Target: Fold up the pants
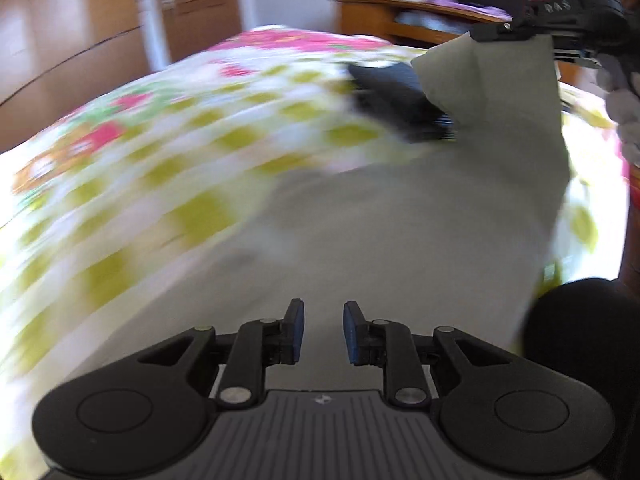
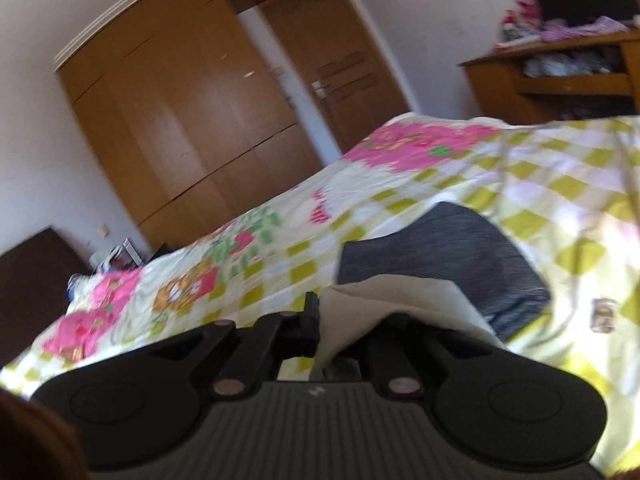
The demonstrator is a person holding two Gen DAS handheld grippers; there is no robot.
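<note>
Pale grey-beige pants (image 1: 400, 232) lie on a bed with a checked floral cover (image 1: 140, 152). My left gripper (image 1: 323, 332) hovers low over the pants, its blue-padded jaws apart with nothing between them. My right gripper (image 1: 532, 30) is at the upper right of the left wrist view, shut on a corner of the pants and lifting it off the bed. In the right wrist view, the pale cloth (image 2: 384, 300) bunches over the right gripper (image 2: 332, 332) and hides its right finger.
A folded dark grey garment (image 2: 440, 256) lies on the bed beyond the pants; it also shows in the left wrist view (image 1: 392, 88). Wooden wardrobe doors (image 2: 192, 120) stand at the back left. A wooden desk (image 2: 560, 76) with clutter stands at the back right.
</note>
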